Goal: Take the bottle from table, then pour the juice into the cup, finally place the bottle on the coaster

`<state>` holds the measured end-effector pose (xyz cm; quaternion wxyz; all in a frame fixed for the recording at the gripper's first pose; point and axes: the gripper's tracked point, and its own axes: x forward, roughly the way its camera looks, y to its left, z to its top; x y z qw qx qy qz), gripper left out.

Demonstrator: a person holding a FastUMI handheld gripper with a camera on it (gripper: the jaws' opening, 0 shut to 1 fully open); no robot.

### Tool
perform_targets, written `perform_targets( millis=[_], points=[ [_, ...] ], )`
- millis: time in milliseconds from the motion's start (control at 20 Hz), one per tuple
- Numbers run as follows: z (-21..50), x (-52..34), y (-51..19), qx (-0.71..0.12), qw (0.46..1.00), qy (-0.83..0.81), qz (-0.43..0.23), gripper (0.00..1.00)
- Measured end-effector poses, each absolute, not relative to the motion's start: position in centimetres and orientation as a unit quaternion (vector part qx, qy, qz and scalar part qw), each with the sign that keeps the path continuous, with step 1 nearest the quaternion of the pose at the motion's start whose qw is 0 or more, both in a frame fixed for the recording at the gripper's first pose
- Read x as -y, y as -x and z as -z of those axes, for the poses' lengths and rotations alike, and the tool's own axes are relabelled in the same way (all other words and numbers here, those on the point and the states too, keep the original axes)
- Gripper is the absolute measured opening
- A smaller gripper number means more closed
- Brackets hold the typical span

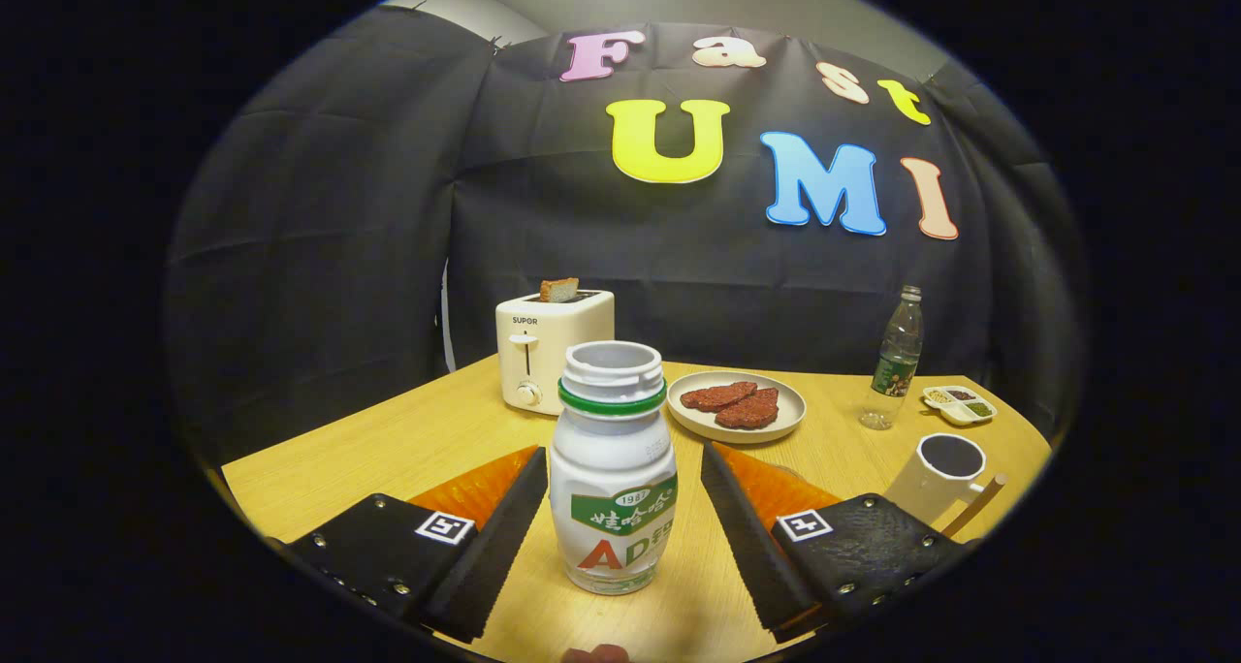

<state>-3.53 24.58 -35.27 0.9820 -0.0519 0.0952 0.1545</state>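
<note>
We see the bottle (613, 469) standing upright on the wooden table (388, 440), uncapped, its white mouth open above a green neck ring. It sits between the two fingers of the gripper (620, 508), roughly centred in the gap. The jaws are spread wide: we note a visible strip of tabletop between the left finger (494, 527) and the bottle's side, and a similar strip between the right finger (747, 527) and the other side. Neither finger touches the bottle, so nothing is grasped. The fingertips reach about level with the bottle's shoulder as seen along the fingers; the base of the bottle lies well inside the gap.

Beyond the right finger, and to its outer side, we record a white cup (938, 474) with a wooden handle, its interior dark. We cannot tell whether it holds liquid.

Further back on the table: a plate (790, 419) carrying two reddish-brown patties, directly beyond the bottle and slightly right; a cream toaster (553, 358) with a slice of toast (559, 290) poking from its slot, beyond the bottle and slightly left; a clear water bottle (895, 358) upright near the far right edge; and a small divided dish (960, 404) of seasonings just beside it.
</note>
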Motion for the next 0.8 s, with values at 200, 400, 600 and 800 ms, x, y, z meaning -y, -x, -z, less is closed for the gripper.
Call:
perform_targets(
  millis=[200, 400, 600, 800],
  points=[
    [36.2, -24.0, 2.4, -0.093, 0.985, 0.050, -0.137, 0.98],
    [37.1, -24.3, 2.2, -0.103, 0.986, 0.021, -0.131, 0.93],
    [37.3, -23.8, 1.7, -0.107, 0.987, -0.003, -0.117, 0.71],
    [36.0, -23.4, 1.2, -0.122, 0.982, -0.028, -0.139, 0.68]
  ],
)
